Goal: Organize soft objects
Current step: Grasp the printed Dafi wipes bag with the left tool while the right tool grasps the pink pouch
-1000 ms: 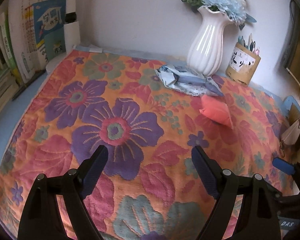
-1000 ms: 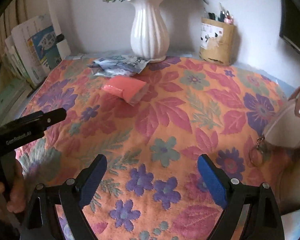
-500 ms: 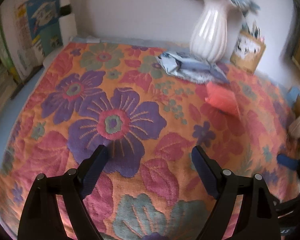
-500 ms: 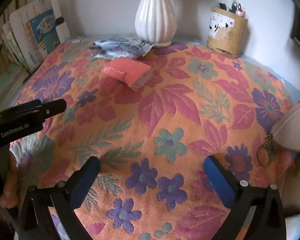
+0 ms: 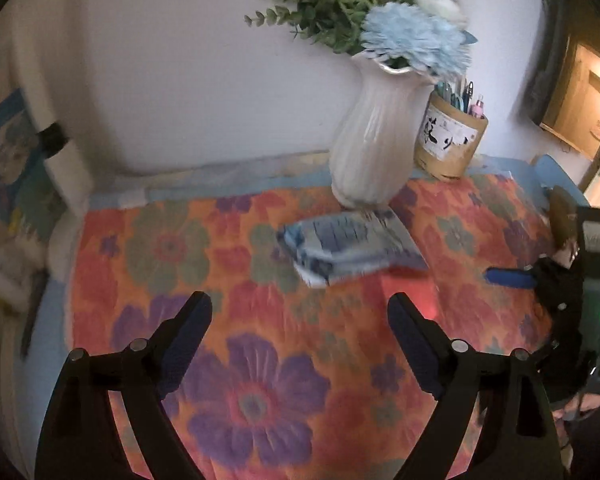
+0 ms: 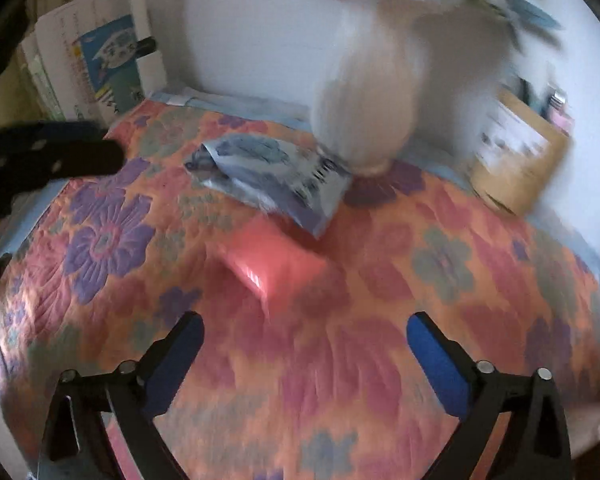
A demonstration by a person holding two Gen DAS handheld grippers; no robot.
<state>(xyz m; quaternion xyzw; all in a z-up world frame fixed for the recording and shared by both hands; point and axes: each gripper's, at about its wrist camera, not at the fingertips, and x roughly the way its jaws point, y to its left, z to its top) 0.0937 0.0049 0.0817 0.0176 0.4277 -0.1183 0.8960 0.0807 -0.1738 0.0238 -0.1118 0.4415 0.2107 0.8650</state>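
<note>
A blue-and-white soft packet [image 5: 352, 248] [image 6: 276, 176] lies on the floral cloth [image 5: 140, 264] in front of the vase. A pink soft packet [image 6: 276, 264] lies just in front of it; in the left wrist view only part of the pink packet [image 5: 410, 292] shows behind the right finger. My left gripper [image 5: 298, 304] hovers short of the blue packet, its jaws opening with nothing between them. My right gripper [image 6: 304, 322] hovers just short of the pink packet, its jaws closing slightly but still wide and empty.
A white vase [image 5: 376, 144] [image 6: 368, 112] with blue flowers stands at the back by the wall. A brown pen holder [image 5: 450, 144] [image 6: 520, 160] sits to its right. Books [image 6: 96, 64] lean at the back left. Both views are blurred.
Both grippers have moved toward the back of the table, so the two packets and the vase look nearer. The left view has risen and swung right. Nothing was taken hold of.
</note>
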